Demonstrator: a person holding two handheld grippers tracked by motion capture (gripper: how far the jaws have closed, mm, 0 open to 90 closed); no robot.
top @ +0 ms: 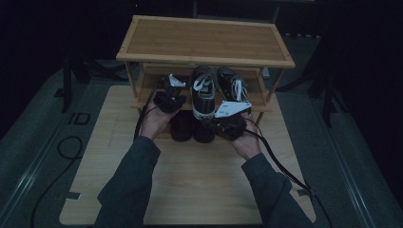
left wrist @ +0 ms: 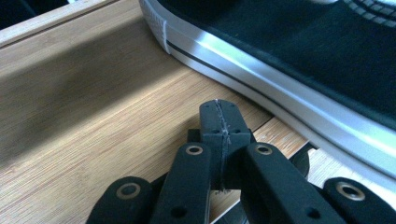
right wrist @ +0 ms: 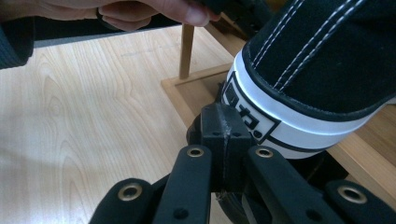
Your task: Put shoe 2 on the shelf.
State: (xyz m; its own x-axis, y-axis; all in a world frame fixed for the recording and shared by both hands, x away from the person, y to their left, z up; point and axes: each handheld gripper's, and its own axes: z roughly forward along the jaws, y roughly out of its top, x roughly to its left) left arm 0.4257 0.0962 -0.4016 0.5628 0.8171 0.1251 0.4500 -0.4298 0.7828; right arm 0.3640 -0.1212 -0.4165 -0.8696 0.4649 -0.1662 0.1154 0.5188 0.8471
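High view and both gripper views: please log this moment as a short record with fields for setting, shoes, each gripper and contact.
setting: bamboo shoe rack standing on a light wooden table
shoes: two black sneakers with white laces on the middle shelf; left sneaker sticks out over the front edge, right sneaker sits further in
lower level: dark shoes, too dim to describe
left gripper: jaws shut, empty, over the shelf beside the sneaker's white sole
right gripper: jaws shut, empty, at the left sneaker's heel
contact: right jaw tips at the heel rubber; touching cannot be confirmed
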